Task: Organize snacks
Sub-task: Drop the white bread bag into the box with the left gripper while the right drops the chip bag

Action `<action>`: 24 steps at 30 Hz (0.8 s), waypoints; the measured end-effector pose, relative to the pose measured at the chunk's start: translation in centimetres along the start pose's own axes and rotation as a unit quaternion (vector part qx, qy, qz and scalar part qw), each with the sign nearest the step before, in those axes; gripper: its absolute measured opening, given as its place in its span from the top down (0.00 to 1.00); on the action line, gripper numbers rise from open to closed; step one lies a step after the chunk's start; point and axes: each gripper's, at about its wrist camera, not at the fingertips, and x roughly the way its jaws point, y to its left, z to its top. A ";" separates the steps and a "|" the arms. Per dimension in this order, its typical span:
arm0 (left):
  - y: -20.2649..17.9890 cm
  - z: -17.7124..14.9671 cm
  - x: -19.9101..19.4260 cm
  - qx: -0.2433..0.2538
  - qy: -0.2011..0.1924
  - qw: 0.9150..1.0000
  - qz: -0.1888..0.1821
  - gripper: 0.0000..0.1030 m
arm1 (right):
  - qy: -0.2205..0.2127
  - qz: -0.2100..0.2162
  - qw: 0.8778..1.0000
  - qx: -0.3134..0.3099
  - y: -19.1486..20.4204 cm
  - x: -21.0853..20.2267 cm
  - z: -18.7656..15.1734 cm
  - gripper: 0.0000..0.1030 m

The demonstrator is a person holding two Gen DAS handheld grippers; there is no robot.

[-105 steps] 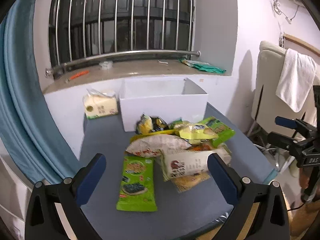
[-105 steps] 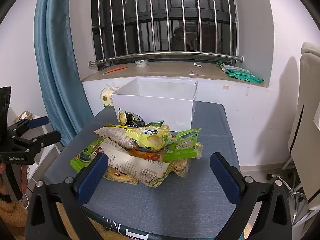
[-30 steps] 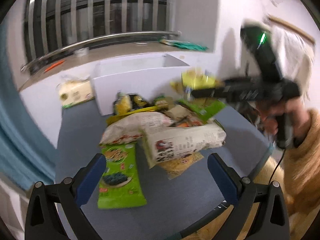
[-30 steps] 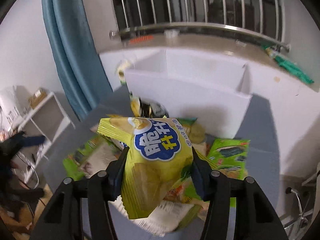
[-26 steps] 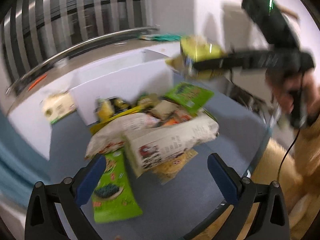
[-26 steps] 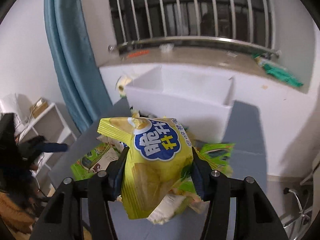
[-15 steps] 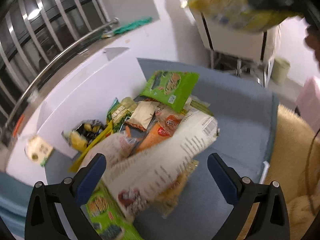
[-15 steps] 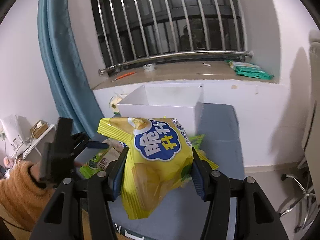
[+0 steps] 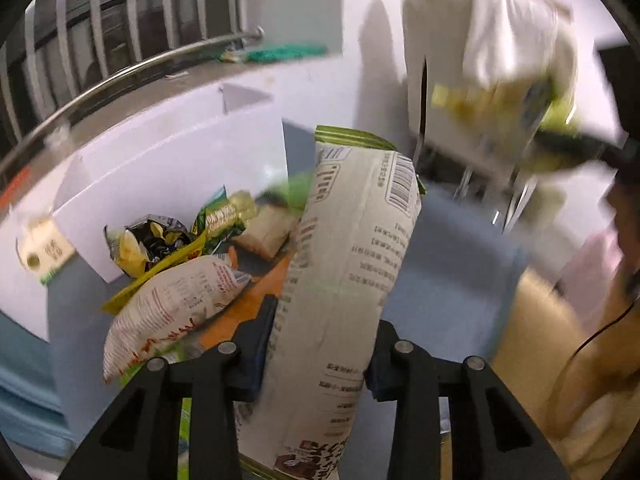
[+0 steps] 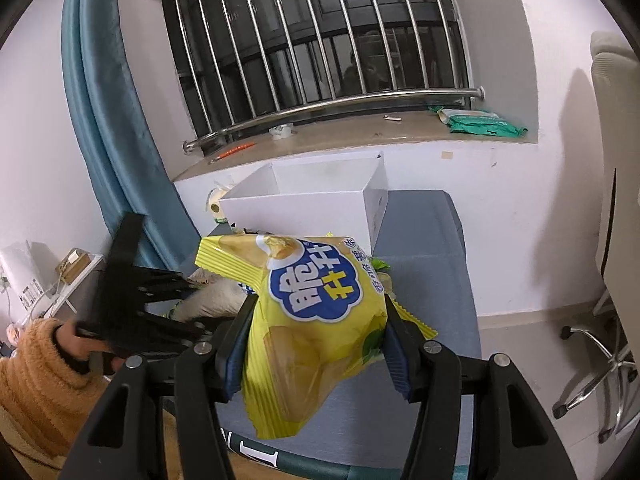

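So far your white box point(image 10: 304, 204) looks empty: your right tool point(image 10: 316, 344) clamps the yellow chip bag point(image 10: 320, 320) short of it, your left tool point(image 9: 320, 344) is closing on the cream packet point(image 9: 344, 272), and the pile point(image 9: 180, 264) waits on the table point(image 10: 432, 280).

Right gripper point(image 10: 316, 344): pads clamped on a yellow chip bag point(image 10: 316, 320), held above a grey-blue table point(image 10: 424, 248). White box point(image 10: 320, 204) behind, open-topped. Left gripper point(image 10: 188, 300), in an orange-sleeved hand point(image 10: 84, 350), at the snack pile point(image 10: 216, 296). Blue curtain point(image 10: 108, 120); barred window point(image 10: 320, 40).
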 end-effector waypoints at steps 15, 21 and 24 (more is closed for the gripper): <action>14.1 7.3 -3.9 -0.248 -0.154 0.956 0.013 0.61 | -0.021 -0.014 0.998 0.052 -0.2 10.0 8.7 0.40; 18.6 11.7 -1.8 -0.240 -0.144 0.957 0.073 0.61 | -0.008 -0.041 0.998 0.044 -0.5 17.2 14.0 0.40; 21.1 13.6 -0.2 -0.247 -0.133 0.956 0.083 0.61 | 0.010 -0.072 0.997 0.021 -0.7 20.6 16.0 0.40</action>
